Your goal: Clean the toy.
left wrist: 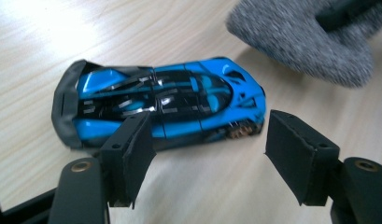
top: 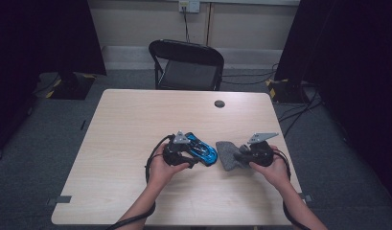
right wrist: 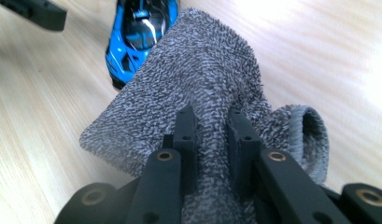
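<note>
- My right gripper is clamped on the grey cloth, just beside the blue toy car on the table.
- My left gripper hangs open near the car, nothing held.
- Looks like the wiping step; next I'd steady the car and bring the cloth over.

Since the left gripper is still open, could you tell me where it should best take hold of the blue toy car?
Grip the blue toy car across its narrow middle, on the two long flanks, coming from above. The left gripper stands open beside one flank; the grey cloth lies past the nose.

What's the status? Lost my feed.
Left gripper open, jaws beside the blue toy car. Right gripper shut on grey cloth. Cloth edge near the car; nothing blocking.
</note>
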A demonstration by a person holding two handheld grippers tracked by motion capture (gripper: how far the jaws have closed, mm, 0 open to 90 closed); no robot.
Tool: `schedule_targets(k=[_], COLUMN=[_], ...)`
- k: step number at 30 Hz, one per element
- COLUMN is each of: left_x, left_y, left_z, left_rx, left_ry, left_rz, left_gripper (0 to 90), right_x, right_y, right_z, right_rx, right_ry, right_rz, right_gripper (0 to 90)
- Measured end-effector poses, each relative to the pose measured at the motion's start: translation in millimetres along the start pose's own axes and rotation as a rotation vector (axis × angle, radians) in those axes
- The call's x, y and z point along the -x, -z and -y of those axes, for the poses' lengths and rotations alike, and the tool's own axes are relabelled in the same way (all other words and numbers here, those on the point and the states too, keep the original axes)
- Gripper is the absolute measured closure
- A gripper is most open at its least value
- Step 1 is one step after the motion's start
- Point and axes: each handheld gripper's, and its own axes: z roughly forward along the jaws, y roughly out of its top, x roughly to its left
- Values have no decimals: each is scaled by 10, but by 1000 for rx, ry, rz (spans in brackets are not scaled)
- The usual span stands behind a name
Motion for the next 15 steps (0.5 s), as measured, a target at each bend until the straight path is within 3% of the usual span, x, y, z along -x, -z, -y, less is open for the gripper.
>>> schedule_targets(k=[8, 11, 15], left_x=[-37, -60, -65], left_y=[-206, -323, -354], left_z=[-139, -180, -190], left_rx=[0, -16, -10], left_ry=[-20, -23, -27], left_rz=[-23, -47, -82], left_gripper=[299, 278, 250], right_x=[48, 42, 32], right_y=[-65, -100, -118], right_z=[220, 267, 284], right_rx=[-24, -17, -9], right_ry=[-32, -46, -48], right_rz=[13, 13, 21], right_gripper=[744, 723, 667])
